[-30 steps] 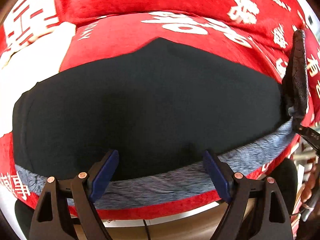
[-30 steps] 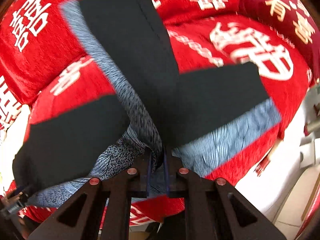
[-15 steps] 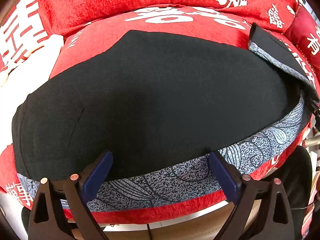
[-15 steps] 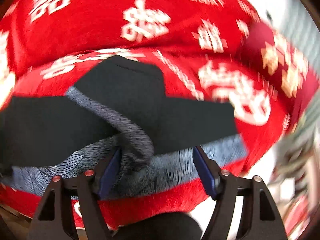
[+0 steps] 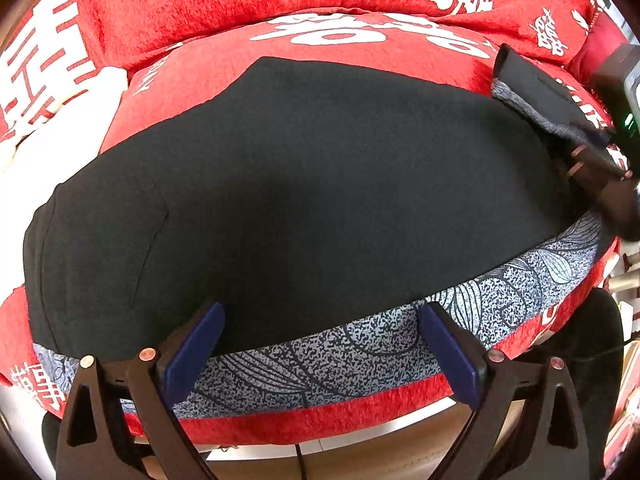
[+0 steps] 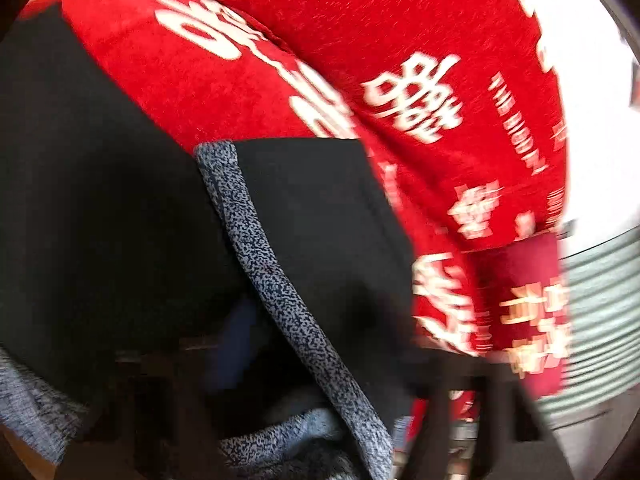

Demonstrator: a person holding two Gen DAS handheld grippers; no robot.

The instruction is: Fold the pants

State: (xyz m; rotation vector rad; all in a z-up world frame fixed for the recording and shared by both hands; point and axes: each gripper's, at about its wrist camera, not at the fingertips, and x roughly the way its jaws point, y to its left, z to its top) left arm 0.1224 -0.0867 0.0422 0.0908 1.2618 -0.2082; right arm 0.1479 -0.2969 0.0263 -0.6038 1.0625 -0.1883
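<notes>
Meanwhile my left gripper [image 5: 320, 344] had just spread wider and hung empty over the patterned hem of the pants [image 5: 300, 184], which lay across the red cushion [image 5: 360, 32]. Over to the right, my right gripper [image 5: 592, 164] had sprung apart, then snapped closed again — apparently re-clamping the turned-back leg end [image 6: 312, 240]. I judged the fold under way — not finished.

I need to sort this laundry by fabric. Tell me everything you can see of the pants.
The pants are black, matte cloth with a grey-and-black leaf-print band along the near edge. They lie spread flat on a red cushion with white characters. One end is lifted and folded back, pinched in the right gripper. The left gripper hovers open over the band.
</notes>
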